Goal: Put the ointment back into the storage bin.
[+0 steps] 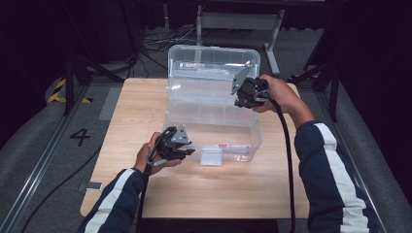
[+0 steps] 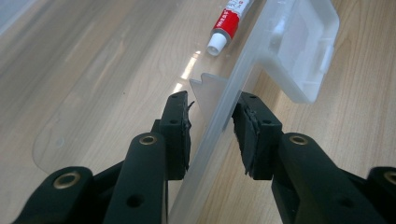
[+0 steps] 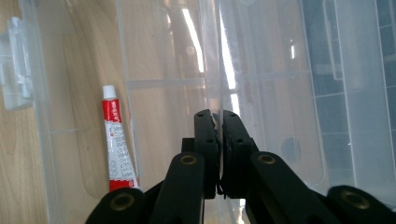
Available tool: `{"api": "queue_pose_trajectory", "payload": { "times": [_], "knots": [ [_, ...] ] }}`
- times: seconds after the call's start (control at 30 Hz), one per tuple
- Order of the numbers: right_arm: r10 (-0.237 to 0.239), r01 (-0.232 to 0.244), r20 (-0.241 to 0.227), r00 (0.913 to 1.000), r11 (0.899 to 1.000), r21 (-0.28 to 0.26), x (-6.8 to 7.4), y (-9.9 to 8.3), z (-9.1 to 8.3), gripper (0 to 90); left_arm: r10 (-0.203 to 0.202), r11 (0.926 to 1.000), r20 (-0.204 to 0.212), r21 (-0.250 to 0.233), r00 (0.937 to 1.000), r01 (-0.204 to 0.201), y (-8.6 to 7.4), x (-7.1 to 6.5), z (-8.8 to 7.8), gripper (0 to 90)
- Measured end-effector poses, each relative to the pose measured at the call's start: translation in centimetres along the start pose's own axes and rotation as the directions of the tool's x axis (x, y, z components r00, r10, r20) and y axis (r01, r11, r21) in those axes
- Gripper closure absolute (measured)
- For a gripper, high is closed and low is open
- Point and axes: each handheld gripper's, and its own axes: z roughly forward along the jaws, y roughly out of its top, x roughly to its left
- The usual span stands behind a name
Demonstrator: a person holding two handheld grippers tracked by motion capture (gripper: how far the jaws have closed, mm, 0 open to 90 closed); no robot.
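Note:
A clear plastic box [image 1: 177, 127] stands on the wooden table [image 1: 218, 189], and its lid [image 1: 209, 68] is swung up at the back. A red and white tube [image 1: 233, 146] [image 2: 229, 21] [image 3: 119, 140] lies inside on the bottom. My left gripper [image 1: 190, 151] [image 2: 212, 126] sits at the box's front wall [image 2: 219, 121], one jaw inside and one outside, pads against the rim. Over at the lid's right side, my right gripper [image 1: 241, 103] [image 3: 218, 116] is shut on the thin clear edge of the lid [image 3: 280, 70].
The box's white latch [image 1: 212, 156] [image 2: 303, 46] [image 3: 16, 65] hangs on the front wall, just right of my left gripper. Bare wood lies in front of the box and on both sides. Cables and metal stand legs lie on the floor beyond the far edge.

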Motion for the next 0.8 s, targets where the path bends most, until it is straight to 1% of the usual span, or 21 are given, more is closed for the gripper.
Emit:
{"api": "queue_pose_trajectory", "payload": {
  "times": [0.07, 0.17, 0.23, 0.33, 0.5, 0.57, 0.7, 0.73, 0.8],
  "knots": [
    [-0.012, 0.012, 0.014, 0.9998, 1.000, -0.001, 0.6, 0.0, -0.1, 87.1, 0.002, 1.0000, 0.001, 0.000, 1.0000, -0.002, 0.0, 0.0, 0.0, 66.4],
    [-0.013, 0.013, 0.013, 0.9998, 1.000, -0.004, 0.8, -0.2, -0.1, 86.9, 0.003, 1.0000, -0.001, -0.002, 1.0000, -0.003, 0.0, 0.0, 0.0, 66.5],
    [-0.007, 0.007, 0.017, 0.9998, 1.000, -0.007, 1.0, -0.4, -0.2, 86.4, 0.003, 1.0000, -0.003, -0.003, 1.0000, -0.003, 0.0, 0.0, 0.0, 66.4],
    [-0.010, 0.010, 0.026, 0.9996, 1.000, -0.013, 1.4, -0.5, -0.2, 85.8, 0.003, 1.0000, -0.008, -0.005, 1.0000, -0.003, 0.0, -0.1, 0.0, 66.0],
    [-0.029, 0.029, 0.068, 0.9972, 1.000, 0.003, 2.2, -0.3, -0.1, 84.4, 0.017, 0.9998, -0.019, -0.011, 0.9997, -0.017, -0.1, -0.2, 0.0, 65.3],
    [-0.033, 0.033, 0.080, 0.9962, 0.999, 0.001, 2.5, -0.4, -0.1, 83.9, 0.020, 0.9997, -0.023, -0.012, 0.9995, -0.020, -0.2, -0.2, 0.0, 65.0],
    [-0.023, 0.026, 0.077, 0.9968, 0.999, -0.037, 2.7, -0.8, -0.1, 83.7, 0.021, 0.9997, -0.026, -0.014, 0.9994, -0.021, -0.2, -0.3, 0.0, 64.6],
    [-0.012, 0.016, 0.072, 0.9973, 0.999, -0.049, 2.8, -1.0, -0.1, 83.7, 0.022, 0.9997, -0.026, -0.014, 0.9994, -0.022, -0.2, -0.3, 0.0, 64.6],
    [-0.010, 0.014, 0.072, 0.9973, 0.998, -0.057, 2.9, -1.1, -0.1, 83.6, 0.024, 0.9996, -0.028, -0.016, 0.9993, -0.024, -0.2, -0.3, 0.0, 64.6]
  ]
}}
